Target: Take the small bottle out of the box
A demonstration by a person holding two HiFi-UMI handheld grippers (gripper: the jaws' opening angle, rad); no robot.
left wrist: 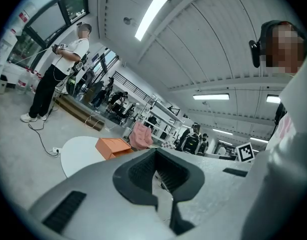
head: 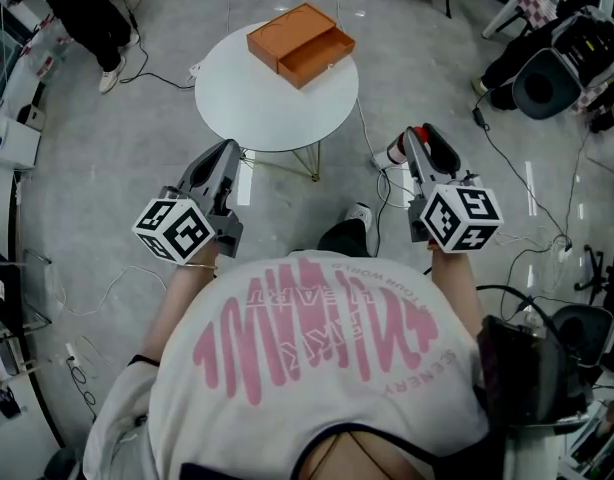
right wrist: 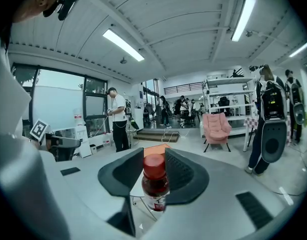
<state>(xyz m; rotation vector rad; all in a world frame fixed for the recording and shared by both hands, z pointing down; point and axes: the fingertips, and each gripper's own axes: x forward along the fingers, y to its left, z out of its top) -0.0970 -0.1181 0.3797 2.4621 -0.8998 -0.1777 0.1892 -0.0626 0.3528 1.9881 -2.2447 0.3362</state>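
1. Gripping the bottle (right wrist: 155, 181) in the right tongs (right wrist: 153, 159), pads set apart to its width and pressed on either side of its upper part, red cap showing between them; carrying the left tongs (left wrist: 158, 176) closed to a thin slit, with nothing in them.
2. Holding the bottle well away from the box (head: 300, 44) and tabletop (head: 237, 98), out over the floor (head: 137, 128) by the right leg; judged already taken out, with the box drawer standing open.
3. Risk of a slip: smooth round wall, pinched from two sides only, with the liquid-filled body hanging below the pads. Would likely come from any slackening or a sharp jolt, and nothing but hard floor underneath.
4. Risk of swivelling: could pivot between the pads on a quick turn of the wrist and work loose.
5. Risk of over-squeezing: could dent the wall or squirt the bottle out sideways.
6. Risk underfoot: cables (head: 517, 183) near the feet, so a snagged step could shake the grip.
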